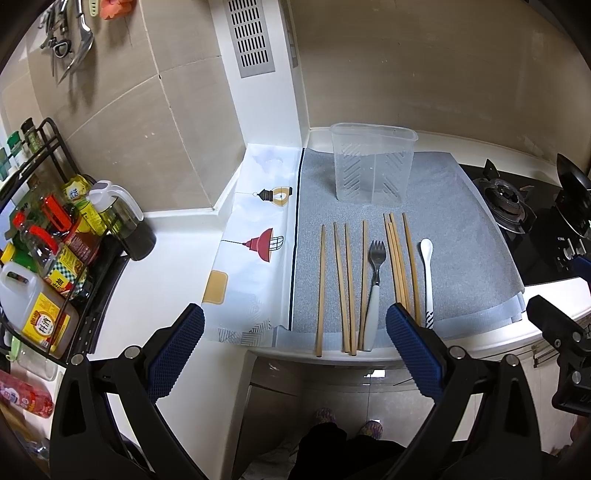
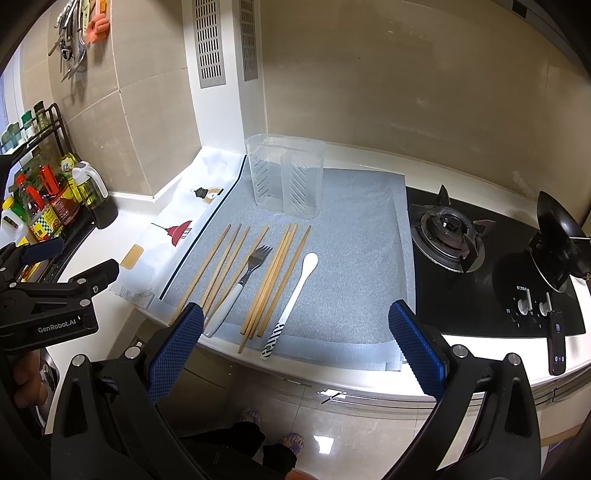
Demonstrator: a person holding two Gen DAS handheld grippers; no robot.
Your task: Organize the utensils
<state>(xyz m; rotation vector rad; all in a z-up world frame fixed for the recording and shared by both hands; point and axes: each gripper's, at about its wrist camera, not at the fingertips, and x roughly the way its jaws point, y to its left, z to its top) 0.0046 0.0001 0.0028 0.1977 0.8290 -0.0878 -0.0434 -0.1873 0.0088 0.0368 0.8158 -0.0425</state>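
Observation:
Several wooden chopsticks (image 1: 341,284) (image 2: 273,277) lie side by side on a grey mat (image 1: 454,236) (image 2: 354,258). Among them lies a fork (image 1: 373,291) (image 2: 240,284) with a white handle. A white spoon (image 1: 427,280) (image 2: 293,295) with a striped handle end lies at their right. A clear plastic utensil holder (image 1: 373,166) (image 2: 286,175) stands empty at the back of the mat. My left gripper (image 1: 295,328) hovers open over the counter's front edge, just short of the utensils. My right gripper (image 2: 295,325) also stands open near the front edge, with nothing between its fingers.
A black rack (image 1: 55,236) (image 2: 44,199) of sauce bottles stands at the left. A gas hob (image 1: 517,206) (image 2: 461,240) with a black pan (image 2: 557,236) lies at the right. A patterned white mat (image 1: 255,254) adjoins the grey one. Tools hang on the wall (image 1: 70,33).

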